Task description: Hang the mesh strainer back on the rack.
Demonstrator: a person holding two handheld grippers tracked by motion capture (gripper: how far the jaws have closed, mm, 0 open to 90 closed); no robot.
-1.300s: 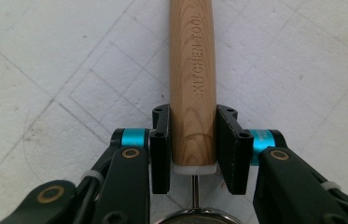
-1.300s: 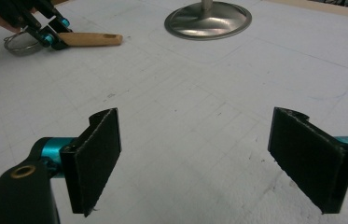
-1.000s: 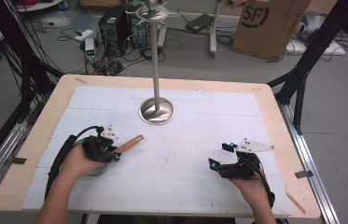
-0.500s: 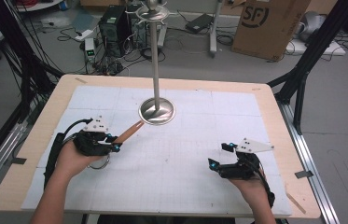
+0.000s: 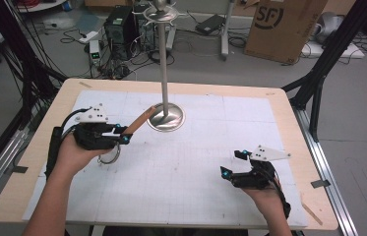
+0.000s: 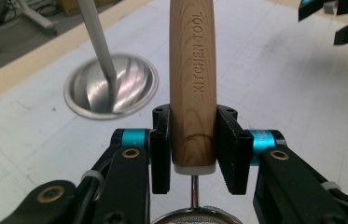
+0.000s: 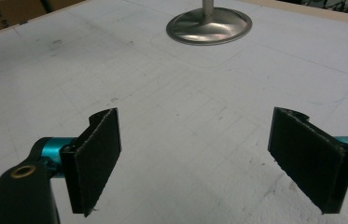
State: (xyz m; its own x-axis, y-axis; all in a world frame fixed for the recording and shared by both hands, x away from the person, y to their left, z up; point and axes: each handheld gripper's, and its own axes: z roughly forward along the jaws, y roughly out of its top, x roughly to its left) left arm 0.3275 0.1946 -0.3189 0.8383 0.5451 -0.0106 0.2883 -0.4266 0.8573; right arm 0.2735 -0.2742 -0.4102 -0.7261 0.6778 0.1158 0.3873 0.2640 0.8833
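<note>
The strainer (image 6: 193,88) is clamped by its wooden handle in the left hand-held gripper (image 5: 122,135), lifted off the tabletop (image 5: 196,162) and aimed at the metal stand (image 5: 165,115) (presumably for hanging). The right hand-held gripper (image 7: 209,163) is held wide, empty.

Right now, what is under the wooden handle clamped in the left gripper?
Below the wooden handle held by the left gripper, a thin metal shank runs down to a round wire rim, perhaps a strainer. The view's bottom edge crops the rest.
</note>
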